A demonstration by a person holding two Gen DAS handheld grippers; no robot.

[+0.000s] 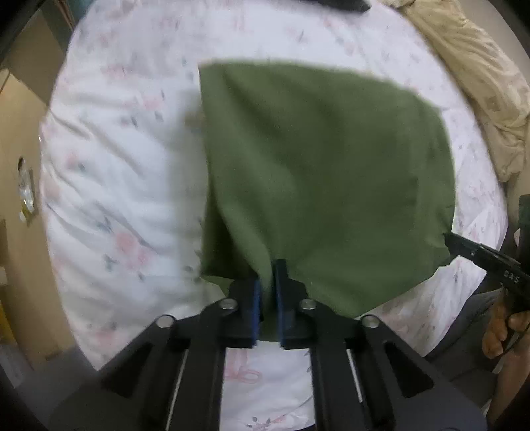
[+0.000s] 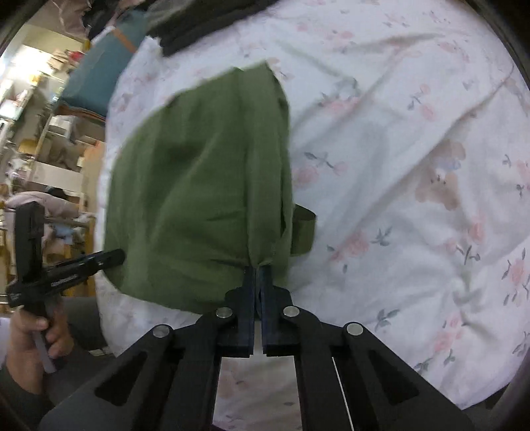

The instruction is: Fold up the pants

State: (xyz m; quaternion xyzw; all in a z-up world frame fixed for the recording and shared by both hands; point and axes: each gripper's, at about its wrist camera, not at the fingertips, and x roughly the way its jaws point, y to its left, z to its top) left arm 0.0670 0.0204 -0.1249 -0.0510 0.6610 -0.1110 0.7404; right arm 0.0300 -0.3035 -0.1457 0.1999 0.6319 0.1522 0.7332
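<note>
Already the green pants (image 1: 318,172) are lying as a compact, several-layered block near the middle of the flowered bedsheet (image 1: 109,185), so the judgement is that most of the folding is behind them; from the left wrist view the block is spreading from about twelve o'clock down to six, its far edge straight and its left edge a clean fold; from the right wrist view it is filling the nine-to-twelve side of the picture, with a loose strap or loop of the same green cloth (image 2: 303,228) sticking out at three o'clock of the block, still untucked; the left gripper (image 1: 267,281) is sitting clenched on the near hem, a pinch of green cloth caught between its blue pads (image 1: 255,308); the right gripper (image 2: 257,281) is likewise clamped on the near edge at the opposite corner, fabric bunching into its closed jaws; each gripper is also showing in the other's view, at the block's side; both near corners therefore are being held, which reads as the start of one more fold, carrying the near edge toward twelve o'clock over the far edge; what is left seems to be that last fold, tucking the strap, and smoothing the creases; farther out, a beige blanket (image 1: 477,86) is bunching at two o'clock and dark clothing (image 2: 198,30) is lying at twelve
</note>
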